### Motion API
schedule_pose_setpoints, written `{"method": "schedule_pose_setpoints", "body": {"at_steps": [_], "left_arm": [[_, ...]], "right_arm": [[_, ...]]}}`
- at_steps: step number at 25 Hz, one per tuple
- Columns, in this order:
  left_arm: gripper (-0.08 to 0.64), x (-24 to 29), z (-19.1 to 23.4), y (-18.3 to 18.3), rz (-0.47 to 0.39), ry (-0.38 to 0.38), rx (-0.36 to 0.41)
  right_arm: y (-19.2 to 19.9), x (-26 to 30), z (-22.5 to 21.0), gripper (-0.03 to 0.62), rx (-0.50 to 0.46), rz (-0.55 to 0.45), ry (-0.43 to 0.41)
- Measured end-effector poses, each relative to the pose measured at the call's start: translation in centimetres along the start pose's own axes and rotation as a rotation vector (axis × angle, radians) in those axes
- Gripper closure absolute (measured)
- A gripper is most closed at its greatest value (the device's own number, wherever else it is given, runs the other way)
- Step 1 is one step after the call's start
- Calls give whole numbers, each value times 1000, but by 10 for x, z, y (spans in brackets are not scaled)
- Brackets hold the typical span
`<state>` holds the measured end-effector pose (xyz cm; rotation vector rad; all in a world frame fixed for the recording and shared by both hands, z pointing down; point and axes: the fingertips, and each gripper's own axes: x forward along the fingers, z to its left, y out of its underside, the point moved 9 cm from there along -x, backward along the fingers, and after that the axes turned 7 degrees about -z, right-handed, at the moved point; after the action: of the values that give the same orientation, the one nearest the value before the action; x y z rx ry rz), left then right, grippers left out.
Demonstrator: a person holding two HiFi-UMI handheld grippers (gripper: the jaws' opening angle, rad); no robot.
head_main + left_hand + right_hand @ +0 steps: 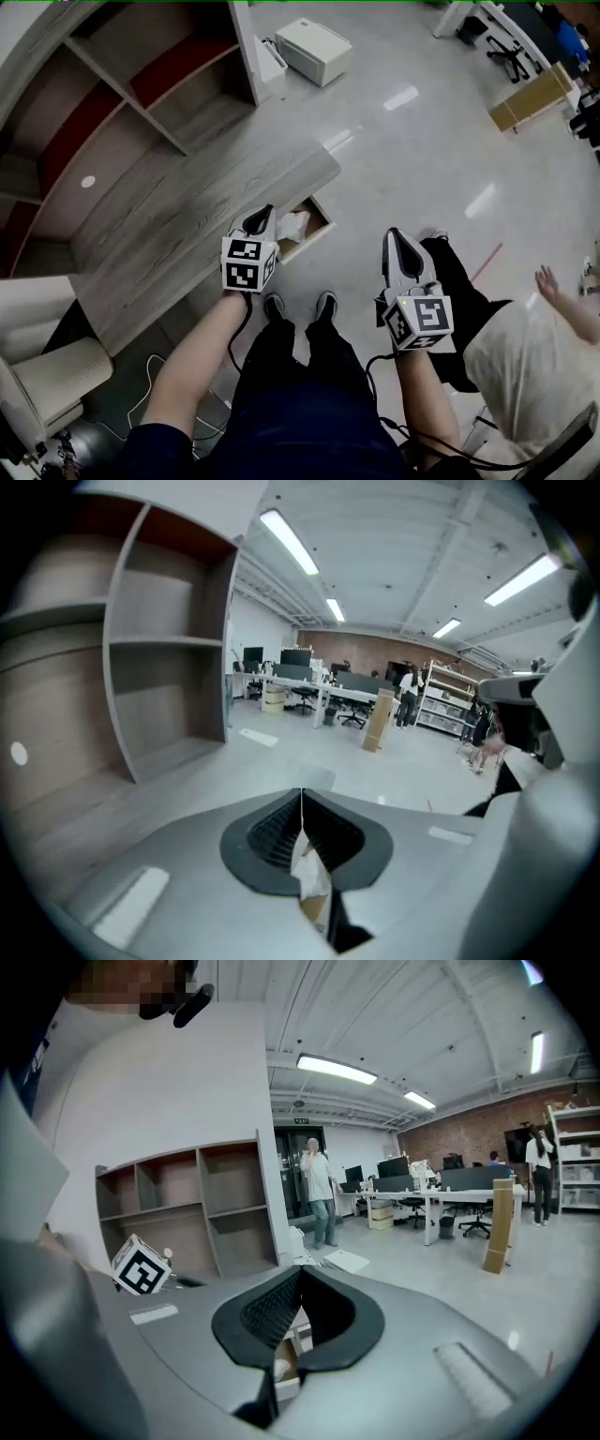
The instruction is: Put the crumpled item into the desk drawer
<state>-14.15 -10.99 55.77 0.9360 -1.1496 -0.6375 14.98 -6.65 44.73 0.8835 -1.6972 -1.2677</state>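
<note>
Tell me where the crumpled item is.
Head view, centre: the crumpled item lies in the open desk drawer, just right of the tip of the left tool.

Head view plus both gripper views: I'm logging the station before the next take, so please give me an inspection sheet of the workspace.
Surface: grey wood-grain desk, top bare.
Job's things: desk drawer open; crumpled white paper lies inside it.
Clutter: white box and cardboard on the floor, far off.
Grippers: left gripper shut, empty, beside the drawer; right gripper shut, empty, over the floor.
Cables: black cable hangs from the left gripper; thin cable lies under the desk.
Surroundings: second person close on the right.
</note>
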Motion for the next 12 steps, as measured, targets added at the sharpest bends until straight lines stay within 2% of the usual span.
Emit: {"method": "schedule_pose_setpoints", "body": {"at_steps": [7, 12], "left_arm": [[554, -55, 13, -76, -210, -46, 48], [555, -95, 14, -117, -336, -69, 39]], "right_arm": [[-45, 19, -3, 586, -37, -104, -2], [-75, 21, -2, 586, -51, -169, 3]]}}
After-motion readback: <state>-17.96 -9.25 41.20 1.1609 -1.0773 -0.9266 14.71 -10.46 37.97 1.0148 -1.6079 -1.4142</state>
